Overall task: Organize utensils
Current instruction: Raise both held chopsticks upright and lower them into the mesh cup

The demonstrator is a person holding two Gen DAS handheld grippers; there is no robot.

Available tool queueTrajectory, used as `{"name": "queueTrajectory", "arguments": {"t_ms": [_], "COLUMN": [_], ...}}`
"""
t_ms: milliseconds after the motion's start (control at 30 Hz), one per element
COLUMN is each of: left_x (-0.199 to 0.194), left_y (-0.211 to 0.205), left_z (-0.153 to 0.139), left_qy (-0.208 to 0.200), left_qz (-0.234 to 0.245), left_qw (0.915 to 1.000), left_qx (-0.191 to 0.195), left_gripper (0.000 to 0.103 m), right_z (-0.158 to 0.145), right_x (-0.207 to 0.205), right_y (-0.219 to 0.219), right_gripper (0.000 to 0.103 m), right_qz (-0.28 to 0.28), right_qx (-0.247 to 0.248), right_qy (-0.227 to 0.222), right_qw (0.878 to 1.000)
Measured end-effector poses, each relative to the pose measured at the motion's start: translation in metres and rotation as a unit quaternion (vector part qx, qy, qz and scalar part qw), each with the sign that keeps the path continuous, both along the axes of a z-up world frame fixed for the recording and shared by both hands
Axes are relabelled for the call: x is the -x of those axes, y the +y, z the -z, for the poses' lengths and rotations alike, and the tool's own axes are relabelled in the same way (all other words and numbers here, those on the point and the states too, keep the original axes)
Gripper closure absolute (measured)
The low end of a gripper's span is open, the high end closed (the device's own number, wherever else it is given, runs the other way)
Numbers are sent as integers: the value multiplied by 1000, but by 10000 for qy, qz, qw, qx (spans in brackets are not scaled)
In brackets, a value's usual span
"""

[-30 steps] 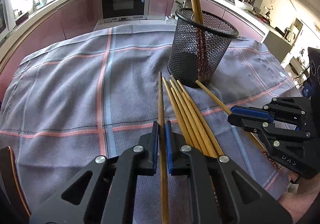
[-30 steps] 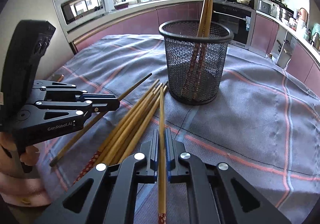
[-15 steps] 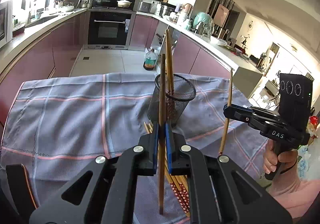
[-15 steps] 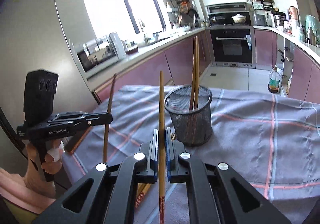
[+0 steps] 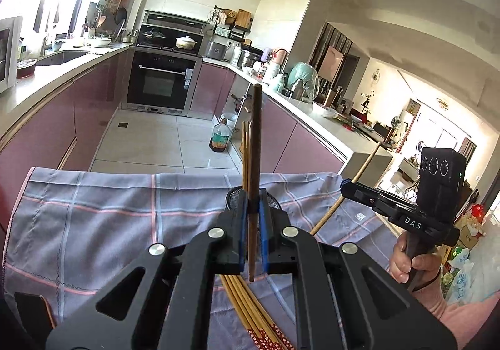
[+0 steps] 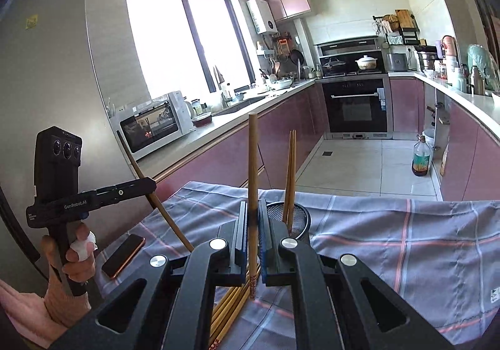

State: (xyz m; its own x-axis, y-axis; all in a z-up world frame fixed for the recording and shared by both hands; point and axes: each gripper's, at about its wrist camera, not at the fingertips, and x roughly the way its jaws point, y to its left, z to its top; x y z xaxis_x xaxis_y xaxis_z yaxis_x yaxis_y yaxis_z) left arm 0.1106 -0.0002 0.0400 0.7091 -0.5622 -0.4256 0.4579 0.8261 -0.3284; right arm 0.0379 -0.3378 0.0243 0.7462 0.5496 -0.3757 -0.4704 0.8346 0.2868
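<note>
My left gripper point(image 5: 252, 209) is shut on a dark brown chopstick point(image 5: 255, 143) and holds it upright above the table. My right gripper point(image 6: 253, 218) is shut on a light wooden chopstick point(image 6: 253, 162), also upright. The black mesh cup point(image 6: 298, 218) stands just beyond both grippers, partly hidden, with two chopsticks point(image 6: 291, 175) in it. Several loose chopsticks point(image 5: 250, 312) lie on the cloth under the grippers. The right gripper point(image 5: 347, 186) shows in the left wrist view at right; the left gripper point(image 6: 150, 184) shows in the right wrist view at left.
A grey checked cloth point(image 5: 109, 218) covers the table. A phone point(image 6: 123, 251) lies at its left edge. Kitchen counters, an oven point(image 5: 162, 84) and an oil bottle point(image 5: 220, 139) on the floor lie beyond the table.
Both grippers have lifted higher and tilted up, each carrying its chopstick from lying on the cloth to standing upright. The mesh cup now sits low behind the fingers.
</note>
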Motion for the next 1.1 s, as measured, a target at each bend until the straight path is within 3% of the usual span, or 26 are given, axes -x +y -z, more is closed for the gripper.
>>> {"name": "queueTrajectory", "arguments": {"t_ms": [633,1100], "left_x": [-28,-41], "left_y": [-31,-56], "left_z": [-60,-58], "left_qy": [-649,-571], "left_qz": [-30,-118], "left_qw": [9979,9979], "left_qx": [2,-291], "left_gripper": [96,96], "right_z": [-50,-43], "right_x": [-27,-50], "right_y": [-10,-4], "right_gripper": [98,98], "right_qz": [229,352], "right_qx": [-102,49], "right_qy": [-729,-628], "right_qw": [9970,9974]}}
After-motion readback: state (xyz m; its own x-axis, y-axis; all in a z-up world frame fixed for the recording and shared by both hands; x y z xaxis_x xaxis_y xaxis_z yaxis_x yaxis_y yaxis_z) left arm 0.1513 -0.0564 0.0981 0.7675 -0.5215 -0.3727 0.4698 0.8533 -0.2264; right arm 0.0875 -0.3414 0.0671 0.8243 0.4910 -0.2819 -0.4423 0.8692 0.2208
